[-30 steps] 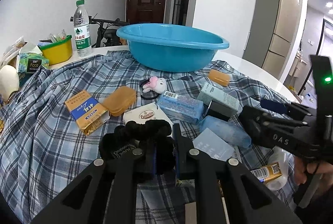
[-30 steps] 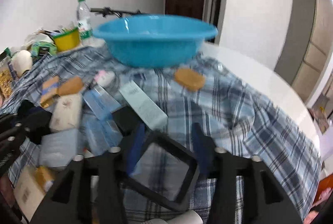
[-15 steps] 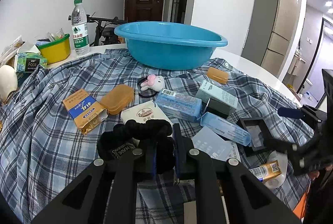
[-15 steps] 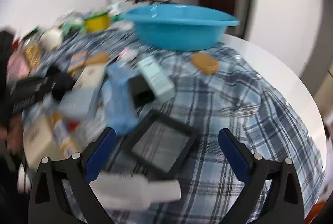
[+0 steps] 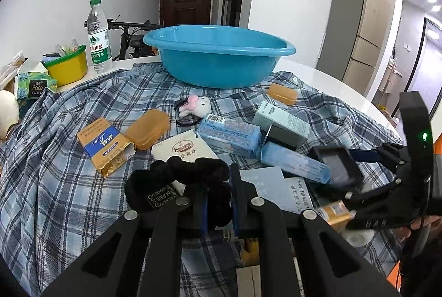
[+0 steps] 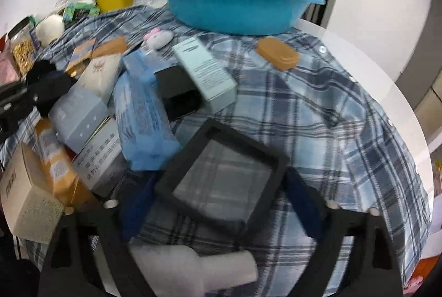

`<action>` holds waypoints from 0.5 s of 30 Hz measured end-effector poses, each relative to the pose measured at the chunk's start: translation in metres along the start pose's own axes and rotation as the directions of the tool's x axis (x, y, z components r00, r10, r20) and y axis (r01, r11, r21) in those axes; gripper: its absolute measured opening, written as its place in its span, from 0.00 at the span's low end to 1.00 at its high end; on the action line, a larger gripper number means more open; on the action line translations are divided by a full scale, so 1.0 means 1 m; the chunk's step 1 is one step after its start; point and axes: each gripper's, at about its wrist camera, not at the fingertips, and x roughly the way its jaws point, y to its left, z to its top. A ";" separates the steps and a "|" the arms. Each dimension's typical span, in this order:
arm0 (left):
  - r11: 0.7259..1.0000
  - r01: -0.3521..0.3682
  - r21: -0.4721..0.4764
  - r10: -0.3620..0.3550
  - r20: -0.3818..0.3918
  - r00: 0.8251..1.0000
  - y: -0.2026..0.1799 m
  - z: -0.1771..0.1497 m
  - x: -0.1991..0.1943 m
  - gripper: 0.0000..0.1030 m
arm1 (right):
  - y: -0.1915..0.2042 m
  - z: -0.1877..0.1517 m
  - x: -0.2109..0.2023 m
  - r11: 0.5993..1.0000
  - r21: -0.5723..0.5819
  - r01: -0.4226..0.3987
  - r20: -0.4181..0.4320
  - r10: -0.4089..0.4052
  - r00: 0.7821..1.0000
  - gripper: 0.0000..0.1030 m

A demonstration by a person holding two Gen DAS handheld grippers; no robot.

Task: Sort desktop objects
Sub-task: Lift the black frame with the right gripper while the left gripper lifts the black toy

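While your left gripper [image 5: 218, 203] pinches the fluffy black hair scrunchie [image 5: 179, 181], your right gripper [image 6: 218, 203] closes around the square black frame [image 6: 221, 172], not yet squeezing.

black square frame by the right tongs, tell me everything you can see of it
The black square frame is a flat case with a thick matte black border around a clear film window that shows the plaid cloth beneath. It lies tilted, one corner propped on a blue pack, between the blue pads of the right tongs, whose jaws have just been closing; pad contact isn't clear.
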 end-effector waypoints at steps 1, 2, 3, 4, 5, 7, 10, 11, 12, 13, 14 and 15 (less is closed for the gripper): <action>1.000 0.000 0.000 0.000 0.000 1.000 0.000 0.000 0.000 0.11 | -0.005 0.000 -0.002 1.000 0.013 -0.007 0.003 0.007 1.000 0.79; 1.000 0.000 0.000 0.000 0.000 1.000 0.000 0.000 0.000 0.11 | -0.008 -0.001 -0.004 1.000 0.017 -0.013 0.004 0.013 1.000 0.77; 1.000 0.001 0.000 -0.001 0.001 1.000 0.000 0.000 0.000 0.11 | -0.012 -0.001 -0.006 1.000 0.017 -0.018 0.004 0.018 1.000 0.76; 1.000 0.002 0.000 -0.002 0.000 1.000 0.000 0.000 0.000 0.11 | -0.013 -0.001 -0.007 1.000 0.013 -0.021 0.006 0.021 1.000 0.75; 1.000 0.003 0.001 -0.003 0.000 1.000 0.000 -0.001 0.000 0.11 | -0.014 0.000 -0.008 1.000 0.006 -0.022 0.001 0.022 1.000 0.75; 1.000 0.004 0.002 -0.004 0.000 1.000 0.000 -0.001 0.000 0.11 | -0.015 -0.002 -0.005 1.000 -0.024 -0.005 -0.028 0.004 1.000 0.77; 1.000 0.006 0.004 -0.006 0.001 1.000 0.000 -0.002 0.000 0.11 | -0.015 -0.004 -0.003 0.997 -0.016 0.073 -0.024 -0.073 0.997 0.94; 1.000 0.006 0.004 -0.006 0.000 1.000 0.000 -0.001 0.001 0.11 | -0.016 -0.004 -0.003 0.996 -0.001 0.085 -0.021 -0.085 0.996 0.95; 1.000 0.006 0.004 -0.006 -0.001 1.000 0.000 -0.002 0.000 0.11 | -0.017 -0.004 -0.003 0.996 0.017 0.090 -0.018 -0.090 0.996 0.95; 1.000 0.006 0.004 -0.006 -0.003 1.000 -0.001 -0.002 0.000 0.11 | -0.017 -0.003 -0.003 0.995 0.038 0.096 -0.011 -0.096 0.995 0.95; 1.000 0.006 0.005 -0.006 -0.005 1.000 -0.001 -0.002 0.001 0.11 | -0.016 -0.001 -0.002 0.993 0.061 0.105 -0.002 -0.106 0.994 0.95; 1.000 0.006 0.007 -0.006 -0.005 1.000 -0.002 -0.002 0.001 0.11 | -0.014 0.000 -0.002 0.989 0.080 0.120 0.007 -0.121 0.993 0.95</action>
